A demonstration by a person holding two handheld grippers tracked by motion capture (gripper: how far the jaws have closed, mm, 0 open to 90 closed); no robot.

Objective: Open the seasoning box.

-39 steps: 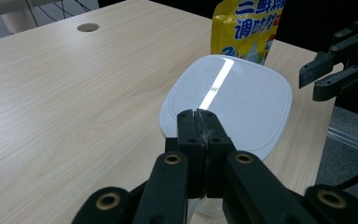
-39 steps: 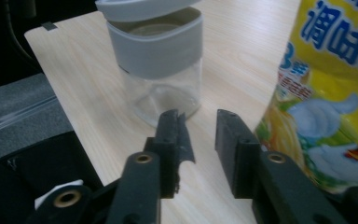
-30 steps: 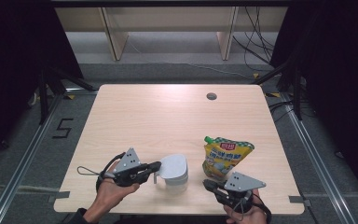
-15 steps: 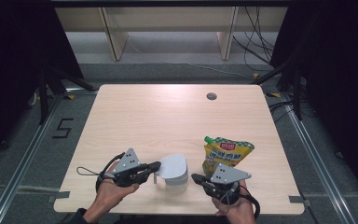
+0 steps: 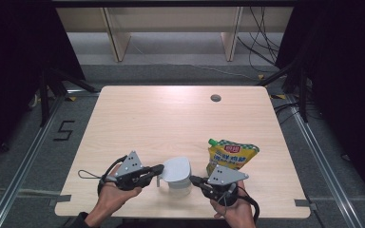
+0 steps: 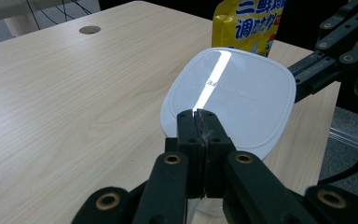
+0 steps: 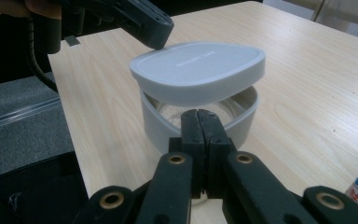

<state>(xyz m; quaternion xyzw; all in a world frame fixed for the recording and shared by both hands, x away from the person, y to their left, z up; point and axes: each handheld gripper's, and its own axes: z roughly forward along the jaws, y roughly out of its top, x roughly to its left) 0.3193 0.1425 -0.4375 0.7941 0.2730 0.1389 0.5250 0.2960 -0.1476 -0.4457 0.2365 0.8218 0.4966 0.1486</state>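
Left tongs [image 5: 159, 168] clamp the lid [image 5: 177, 169]; right tongs [image 5: 193, 179] grip the tub's [image 7: 242, 122] rim

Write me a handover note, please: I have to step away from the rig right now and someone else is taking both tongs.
Left tongs: shut, apparently pinching the edge of the white lid.
Right tongs: shut, holding nothing that I can see, tips right at the near wall of the tub.
Things: the tub stands at the table's near edge. The lid is raised and askew above it. The yellow pouch lies beside the tub.
Done: the lid is lifted off the rim.
Left: probably steady the tub, move the lid clear and set it down.
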